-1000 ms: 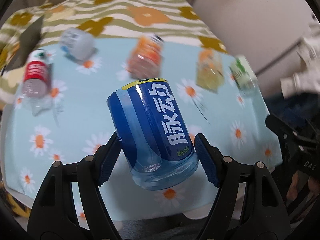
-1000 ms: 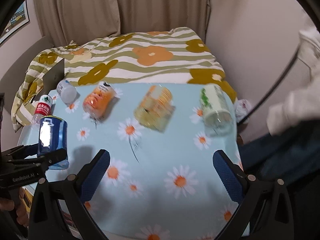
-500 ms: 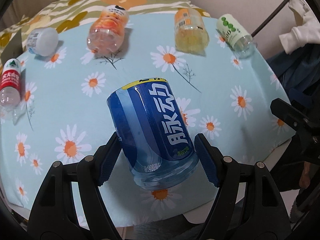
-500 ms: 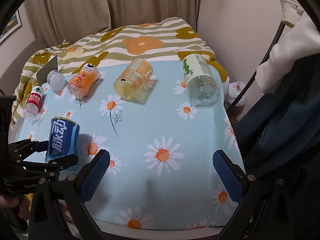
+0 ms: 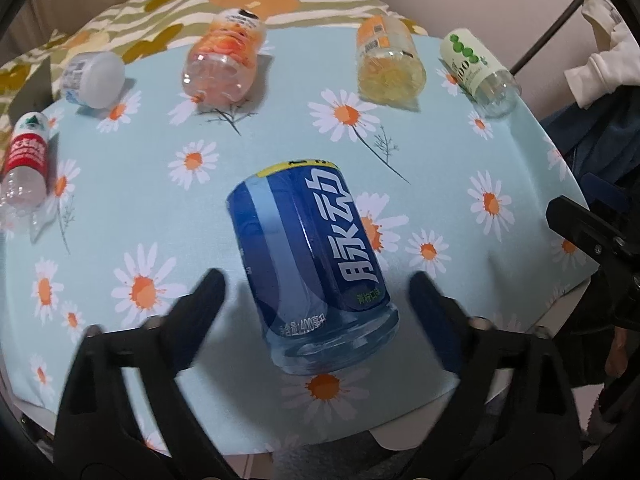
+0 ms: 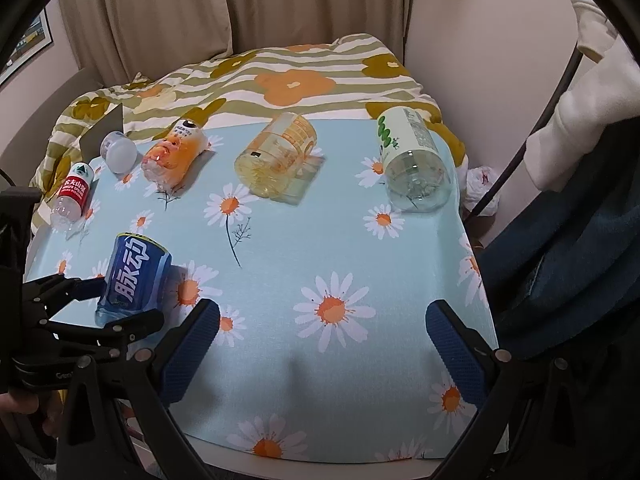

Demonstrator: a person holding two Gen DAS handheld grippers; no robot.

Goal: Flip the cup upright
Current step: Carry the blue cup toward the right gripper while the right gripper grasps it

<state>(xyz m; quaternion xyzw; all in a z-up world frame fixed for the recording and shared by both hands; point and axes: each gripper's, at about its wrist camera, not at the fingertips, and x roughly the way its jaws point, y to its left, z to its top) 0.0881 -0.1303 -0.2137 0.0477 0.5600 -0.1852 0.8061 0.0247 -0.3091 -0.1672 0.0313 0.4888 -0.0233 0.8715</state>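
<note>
Left wrist view: your left gripper (image 5: 316, 300) stands spread, blurred fingers clear of the glossy blue cylindrical cup (image 5: 312, 264) on daisy-print cloth (image 5: 460, 152). Your right gripper (image 6: 320, 344), at four o'clock, gapes wide.

A daisy-print tablecloth (image 6: 320, 248) fills the view. The right gripper (image 6: 320, 340) hovers at six o'clock, jaws wide apart. At eight o'clock a blue cup (image 6: 134, 276) stands between the spread fingers of the left gripper (image 6: 110, 304). Bottles lie on their sides from ten to two o'clock
</note>
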